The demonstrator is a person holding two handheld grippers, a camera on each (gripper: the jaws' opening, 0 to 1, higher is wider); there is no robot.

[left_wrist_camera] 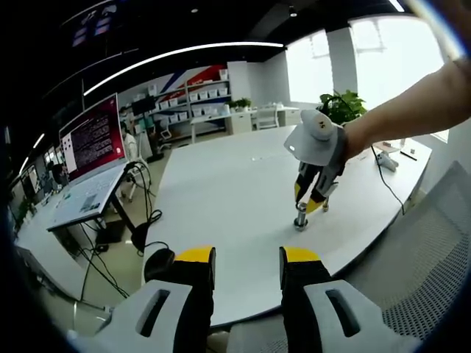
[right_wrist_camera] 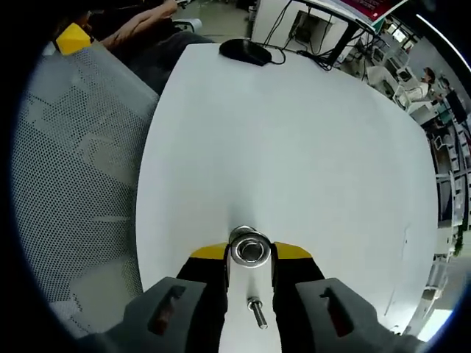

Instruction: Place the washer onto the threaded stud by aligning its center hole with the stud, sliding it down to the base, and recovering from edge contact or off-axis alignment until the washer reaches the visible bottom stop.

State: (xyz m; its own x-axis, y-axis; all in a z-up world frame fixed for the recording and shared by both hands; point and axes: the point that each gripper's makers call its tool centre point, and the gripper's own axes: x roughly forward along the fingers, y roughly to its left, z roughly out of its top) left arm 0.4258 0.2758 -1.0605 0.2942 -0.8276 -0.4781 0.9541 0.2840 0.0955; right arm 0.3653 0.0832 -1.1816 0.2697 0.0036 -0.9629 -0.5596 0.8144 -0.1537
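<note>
The right gripper (right_wrist_camera: 250, 254) holds the washer (right_wrist_camera: 249, 250) pinched by its rim between the 2 yellow-tipped jaws, flat face and centre hole turned up toward the camera. In the right gripper view the stud (right_wrist_camera: 257, 312) lies on the near side of the washer, between the jaw bodies, and seems to lean away from the hole rather than pass through it; whether the washer's edge touches the thread cannot be told. In the left gripper view the right gripper (left_wrist_camera: 310, 204) hangs tips-down over the white table (left_wrist_camera: 221, 198), well apart from the left one, with the stud (left_wrist_camera: 301, 218) standing upright just below its tips. The coming move turns on this offset: the hole's axis should line up with the stud's long, upright axis, so the washer likely needs a small shift toward the stud and levelling before it can slide to the base. The left gripper (left_wrist_camera: 247, 257) holds nothing, jaws parted to a moderate gap, near the table's edge beside a black mouse (left_wrist_camera: 157, 262), and is much the farther of the 2.
</note>
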